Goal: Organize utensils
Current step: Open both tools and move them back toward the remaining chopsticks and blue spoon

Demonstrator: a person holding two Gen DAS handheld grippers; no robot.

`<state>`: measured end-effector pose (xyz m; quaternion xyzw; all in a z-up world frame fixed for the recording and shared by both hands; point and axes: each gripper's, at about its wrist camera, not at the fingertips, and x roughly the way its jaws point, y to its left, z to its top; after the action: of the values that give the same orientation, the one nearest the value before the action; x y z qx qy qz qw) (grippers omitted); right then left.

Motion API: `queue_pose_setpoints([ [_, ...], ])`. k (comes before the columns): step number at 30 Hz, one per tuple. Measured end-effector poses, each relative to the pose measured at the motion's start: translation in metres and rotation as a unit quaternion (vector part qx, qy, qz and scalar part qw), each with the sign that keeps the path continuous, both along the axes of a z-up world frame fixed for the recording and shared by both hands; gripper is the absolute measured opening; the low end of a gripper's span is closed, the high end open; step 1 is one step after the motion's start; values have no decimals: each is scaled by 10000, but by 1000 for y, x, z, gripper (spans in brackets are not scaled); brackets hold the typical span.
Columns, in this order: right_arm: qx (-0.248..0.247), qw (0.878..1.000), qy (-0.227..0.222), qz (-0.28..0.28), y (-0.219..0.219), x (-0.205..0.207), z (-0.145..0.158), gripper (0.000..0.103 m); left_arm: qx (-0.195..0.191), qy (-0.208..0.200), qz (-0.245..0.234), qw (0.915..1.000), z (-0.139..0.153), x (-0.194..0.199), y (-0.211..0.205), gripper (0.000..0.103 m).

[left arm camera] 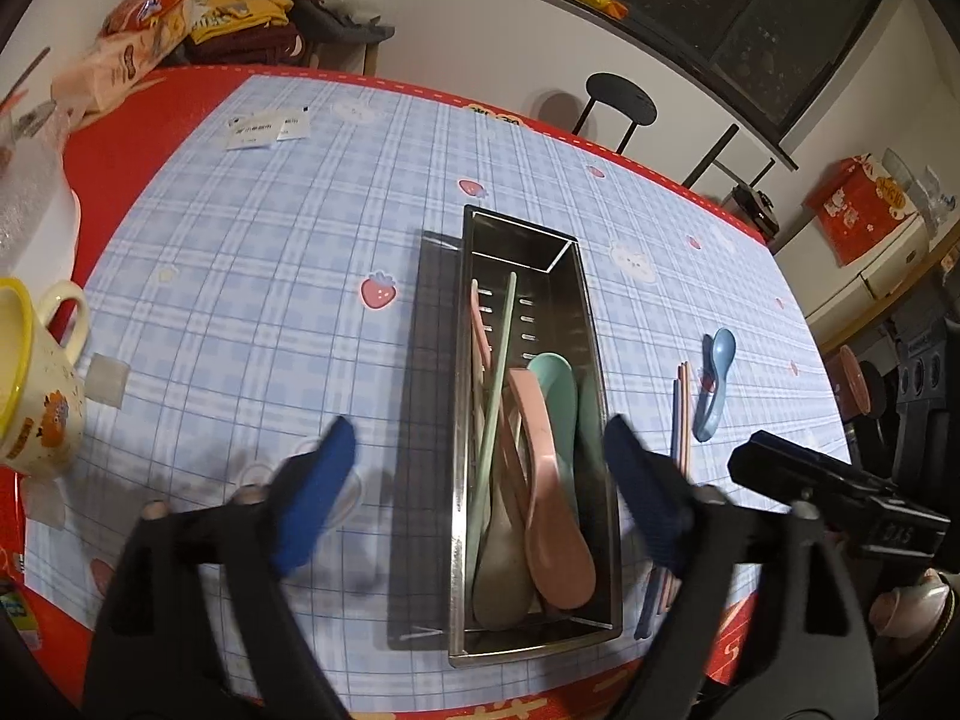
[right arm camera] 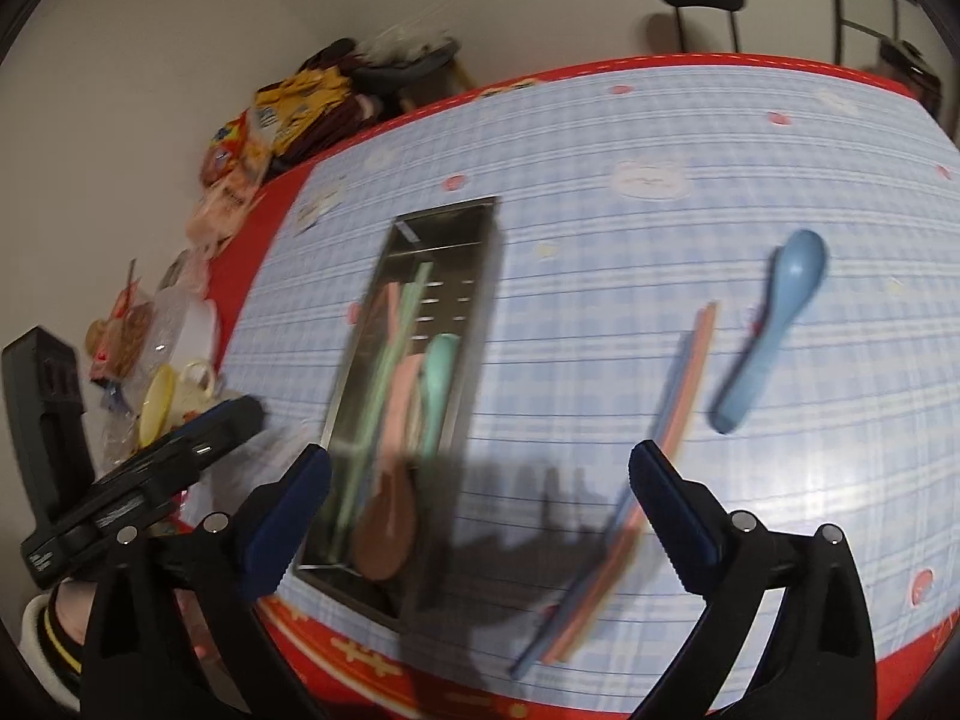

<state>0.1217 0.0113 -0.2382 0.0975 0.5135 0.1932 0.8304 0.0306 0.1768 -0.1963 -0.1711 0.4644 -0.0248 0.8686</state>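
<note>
A steel utensil tray [left arm camera: 516, 246] lies lengthwise on the blue plaid tablecloth. In it are a pink spoon [left arm camera: 552, 510], a mint spoon [left arm camera: 558, 384], a beige spoon [left arm camera: 501, 576] and green chopsticks [left arm camera: 498, 372]. My left gripper [left arm camera: 480, 438] hangs open above the tray, its blue pads either side of it and nothing between them. On the cloth right of the tray lie a blue spoon [right arm camera: 774, 324] and pink and blue chopsticks [right arm camera: 684, 372]. My right gripper [right arm camera: 480, 462] is open above the cloth between the tray [right arm camera: 444, 228] and the chopsticks, holding nothing.
A yellow-rimmed mug [left arm camera: 42, 378] stands at the left, with a clear plastic container [left arm camera: 30, 192] behind it. Snack bags [left arm camera: 150, 6] and paper packets [left arm camera: 264, 129] sit at the far left. A black stool [left arm camera: 621, 102] stands beyond the table. The red table border runs close below both grippers.
</note>
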Motion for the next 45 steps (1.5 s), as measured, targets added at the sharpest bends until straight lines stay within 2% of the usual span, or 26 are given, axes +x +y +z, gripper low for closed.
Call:
queue_pose_setpoints([
  [2,-131,9998,-15,-169,-8,-1,-4,97,67,75,-45,9999,-1,0,-5,87],
  [3,-188,9995,-3,-259,-14,-2,-6,97,108,141,-45,9998,-2,1,-7,96],
  [4,-210,9993,23,-312,-18,-2,-8,97,130,165,-21,9998,-3,0,-9,97],
  [12,-431,9976,133,-519,-50,-9,-18,97,305,432,-42,9986,-13,-1,-43,97],
  [21,-1233,9914,-325,-308,-87,-15,-11,97,524,551,-444,9961,-16,4,-105,97],
  [28,-1188,9917,-411,-283,-123,-14,-12,97,901,656,-663,9916,-25,9,-151,97],
  [32,-1138,9922,-441,-248,-141,-13,-16,97,989,703,-716,9900,-32,15,-164,96],
  [36,-1048,9937,-252,-304,-159,-9,-24,97,1055,874,-758,9877,-41,23,-174,76],
  [41,-1011,9937,-195,-442,-180,-4,-31,97,981,1095,-834,9856,-54,32,-183,61],
  [43,-855,9954,-83,-421,-187,-2,-34,97,1057,1130,-907,9838,-58,35,-188,46],
  [45,-800,9960,11,-387,-190,0,-38,97,1120,1182,-993,9816,-62,41,-192,39],
])
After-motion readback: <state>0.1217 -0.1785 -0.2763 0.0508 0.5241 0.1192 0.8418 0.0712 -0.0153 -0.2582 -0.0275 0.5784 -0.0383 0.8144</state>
